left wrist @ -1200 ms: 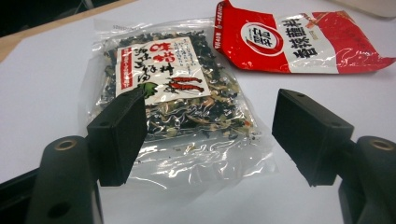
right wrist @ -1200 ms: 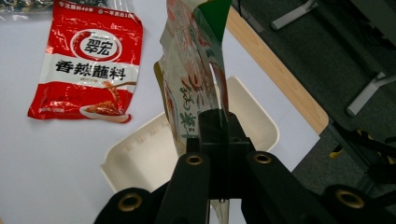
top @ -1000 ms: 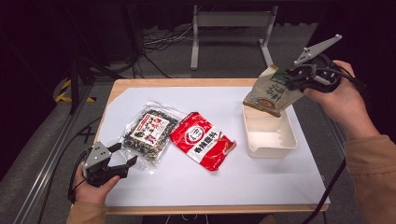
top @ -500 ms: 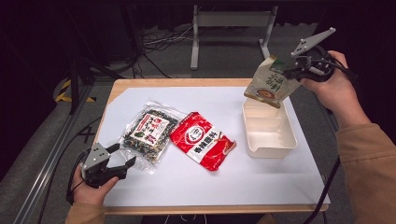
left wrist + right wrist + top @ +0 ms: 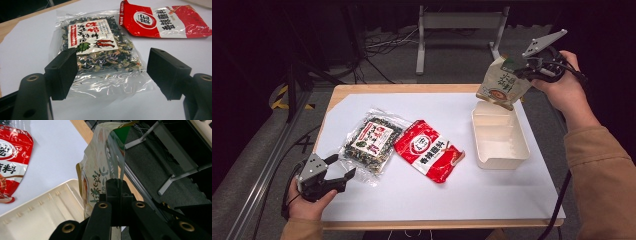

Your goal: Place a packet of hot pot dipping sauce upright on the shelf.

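My right gripper (image 5: 532, 70) is shut on the edge of a cream and green snack pouch (image 5: 501, 84), held in the air above the far end of the white tray (image 5: 501, 156). Between the closed jaws the pouch (image 5: 100, 170) hangs over the tray (image 5: 37, 207). My left gripper (image 5: 337, 172) rests open at the table's near left. Its pads (image 5: 63, 70) point at the near edge of a clear bag of dried seaweed mix (image 5: 100, 47), not touching it. A red packet (image 5: 428, 149) lies in the middle of the white sheet.
The wooden table (image 5: 412, 89) is covered by a white sheet (image 5: 452, 200). Beyond its far edge stands a metal frame (image 5: 457, 30) with cables on the dark floor. The seaweed bag (image 5: 371, 142) and the red packet (image 5: 162, 20) lie side by side.
The right gripper has lifted the pouch higher and farther back, away from the tray. The left gripper has stayed put.
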